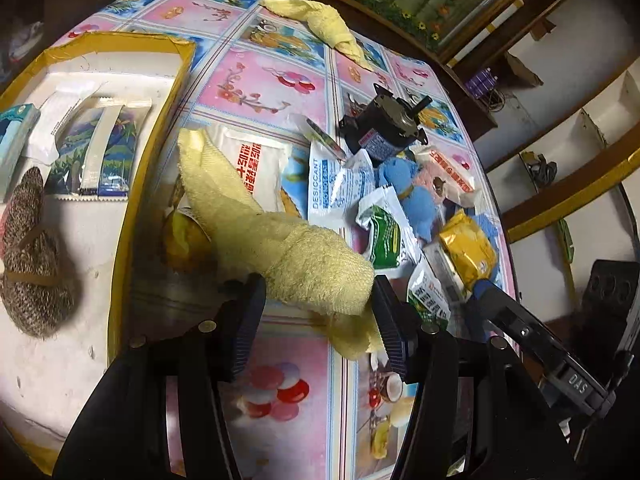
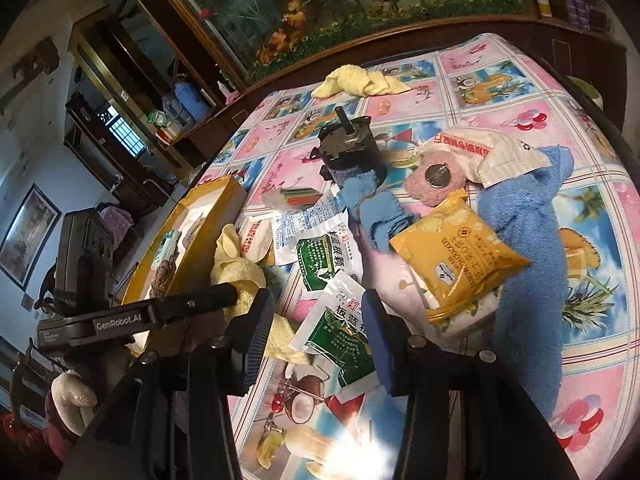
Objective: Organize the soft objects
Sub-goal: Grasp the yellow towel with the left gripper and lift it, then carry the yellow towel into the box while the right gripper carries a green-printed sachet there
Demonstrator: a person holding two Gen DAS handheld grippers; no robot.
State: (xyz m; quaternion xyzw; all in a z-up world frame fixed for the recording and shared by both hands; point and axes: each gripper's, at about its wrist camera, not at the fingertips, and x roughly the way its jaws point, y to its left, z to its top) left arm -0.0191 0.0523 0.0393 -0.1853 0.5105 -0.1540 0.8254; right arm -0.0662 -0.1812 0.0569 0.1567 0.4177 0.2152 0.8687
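Note:
My left gripper [image 1: 320,312] is shut on a rolled pale yellow towel [image 1: 276,236], held just above the table beside the yellow-rimmed box [image 1: 160,128]; it also shows in the right wrist view [image 2: 236,268]. The box holds a grey knitted roll [image 1: 28,256] and packets [image 1: 96,152]. My right gripper [image 2: 316,336] is open and empty over a green-and-white sachet [image 2: 340,332]. Blue cloths [image 2: 528,240] [image 1: 408,188], a pink cloth [image 2: 436,180] and another yellow towel [image 1: 320,20] [image 2: 360,80] lie on the table.
A black motor [image 2: 348,148] [image 1: 384,124] stands mid-table. Desiccant packets [image 1: 332,184], green sachets [image 1: 384,236], a yellow snack pack [image 2: 456,260] [image 1: 468,252] and a white red-lettered pack [image 1: 256,160] are scattered on the patterned tablecloth [image 2: 520,80]. A dark wooden cabinet edge [image 2: 400,28] runs behind.

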